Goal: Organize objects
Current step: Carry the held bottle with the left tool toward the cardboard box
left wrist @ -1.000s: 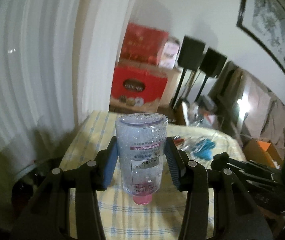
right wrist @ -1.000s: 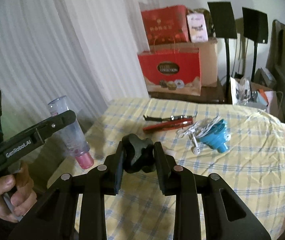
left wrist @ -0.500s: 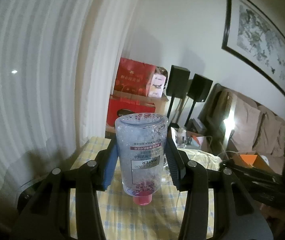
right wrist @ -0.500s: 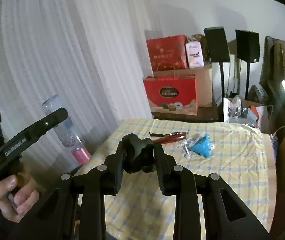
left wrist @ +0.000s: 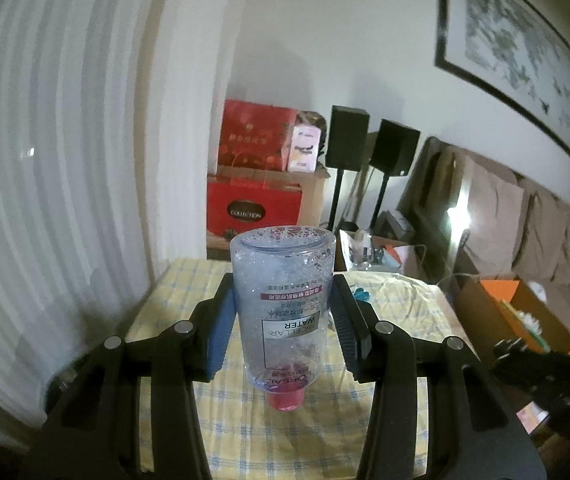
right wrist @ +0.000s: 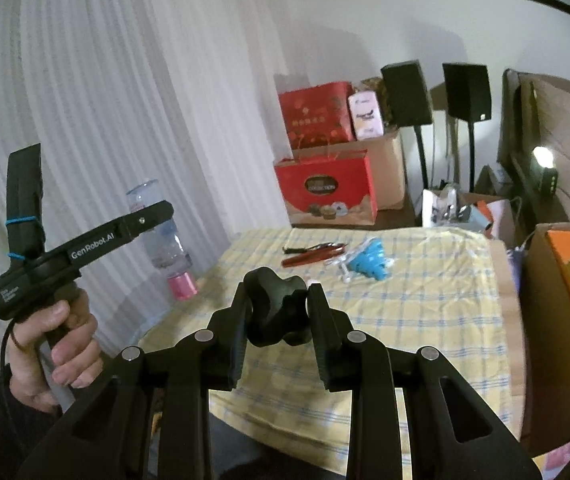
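Observation:
My left gripper is shut on a clear micellar water bottle, held upside down with its pink cap at the bottom. In the right wrist view that same bottle hangs at the left, in the gripper a hand holds. My right gripper is shut on a black lobed knob, lifted over the near end of the yellow checked tablecloth. Both sit above and back from the table.
On the cloth lie a red-handled tool and a blue object with white cable. Red gift boxes, two black speakers, a white curtain and an orange-topped cardboard box surround the table.
Both grippers have drawn back from the table and risen, each still holding its object; the table looks smaller and farther, and more of the wall and picture shows.

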